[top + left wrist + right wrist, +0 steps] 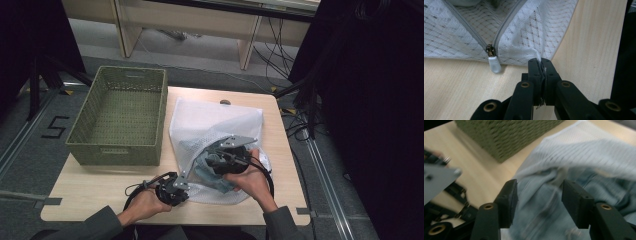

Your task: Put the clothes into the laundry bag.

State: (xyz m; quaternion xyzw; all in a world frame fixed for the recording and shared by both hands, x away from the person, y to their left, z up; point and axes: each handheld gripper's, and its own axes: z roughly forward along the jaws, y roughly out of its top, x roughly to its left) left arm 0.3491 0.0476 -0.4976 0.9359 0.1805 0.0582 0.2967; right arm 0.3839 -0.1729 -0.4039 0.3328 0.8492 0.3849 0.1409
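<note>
Left claw [541, 65] is clamped on mesh bag [529, 30] edge; right claw [537, 195] is held spread over blurred blue garment [544, 207], partly hidden.

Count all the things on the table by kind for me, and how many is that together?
White mesh laundry bag: 1
Green woven basket: 1
Light blue cloth inside the bag: 1, as far as I can tell
Hand-held gripper: 2, the left hand-held gripper pinching the bag's corner and the right hand-held gripper open over the cloth
Total: 5
</note>
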